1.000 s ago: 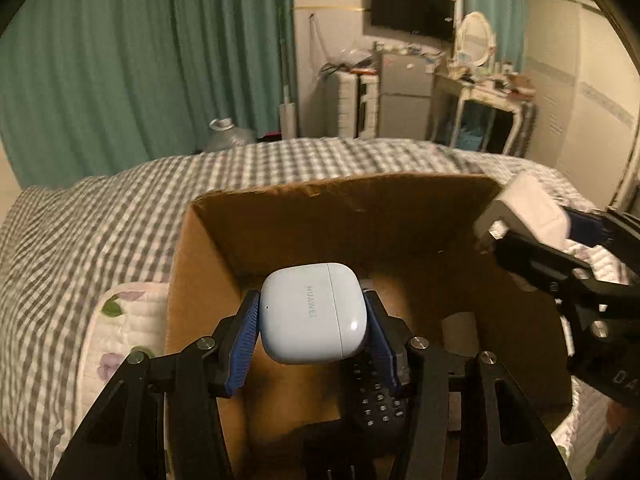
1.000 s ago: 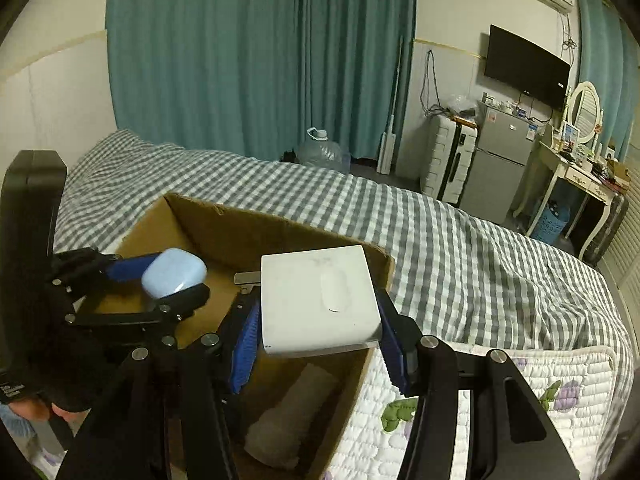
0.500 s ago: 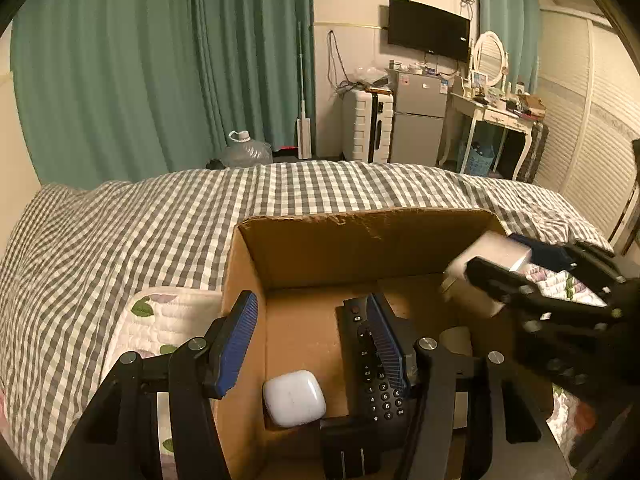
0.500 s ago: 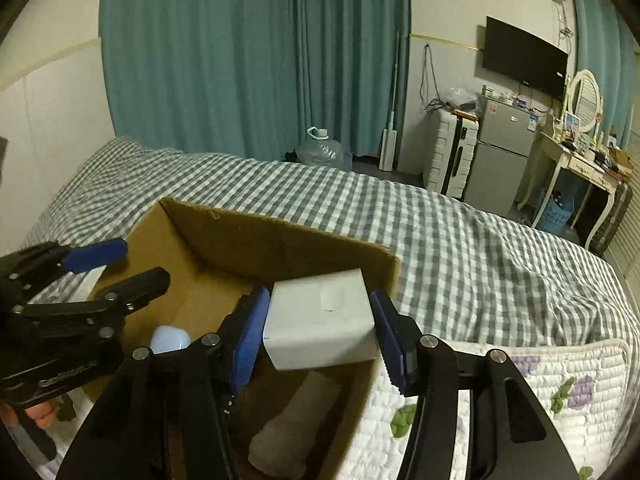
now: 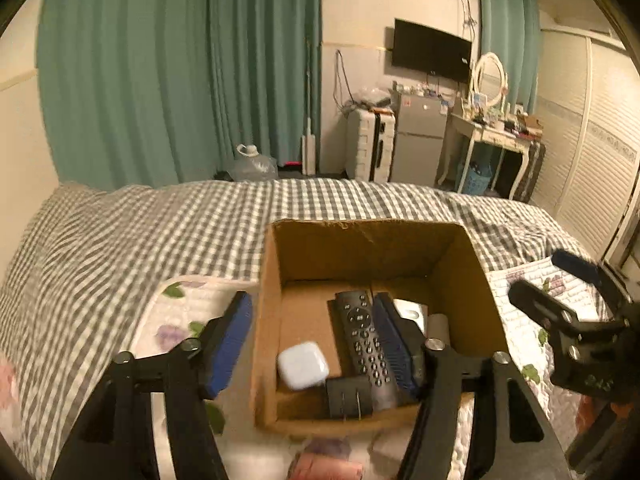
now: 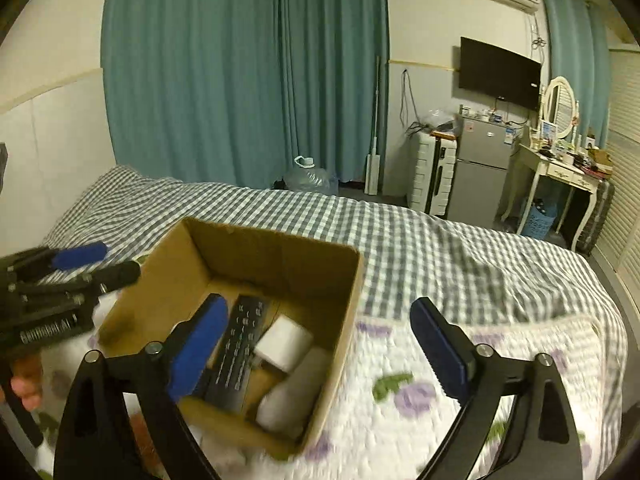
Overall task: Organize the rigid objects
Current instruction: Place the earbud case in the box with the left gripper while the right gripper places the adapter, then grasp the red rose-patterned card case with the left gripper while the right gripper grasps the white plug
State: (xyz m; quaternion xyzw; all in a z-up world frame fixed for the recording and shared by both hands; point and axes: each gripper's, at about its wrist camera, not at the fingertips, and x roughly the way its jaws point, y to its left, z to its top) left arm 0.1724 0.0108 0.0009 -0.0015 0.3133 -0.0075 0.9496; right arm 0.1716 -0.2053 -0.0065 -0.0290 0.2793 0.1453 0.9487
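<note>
An open cardboard box (image 5: pixel 468 292) stands on the bed; it also shows in the right wrist view (image 6: pixel 340 312). Inside lie a white earbud case (image 5: pixel 303 365), a black remote (image 5: pixel 362 336) and a white square box (image 6: pixel 283 343), with a pale cylinder (image 6: pixel 292 394) beside it. My left gripper (image 5: pixel 316 340) is open and empty above the box's near left corner. My right gripper (image 6: pixel 320 344) is open and empty above the box's right wall. The right gripper appears at the right of the left wrist view (image 5: pixel 560 288).
The box rests on a floral quilted mat (image 6: pixel 460 380) over a checked bedspread (image 5: pixel 160 224). Beyond the bed are teal curtains (image 5: pixel 180 72), a water jug (image 6: pixel 310 176), a suitcase, a small fridge (image 6: pixel 480 168) and a dressing table.
My left gripper opened and dropped the earbud case into the box. My right gripper opened and let the white square box fall in. Both grippers rose and pulled back.
</note>
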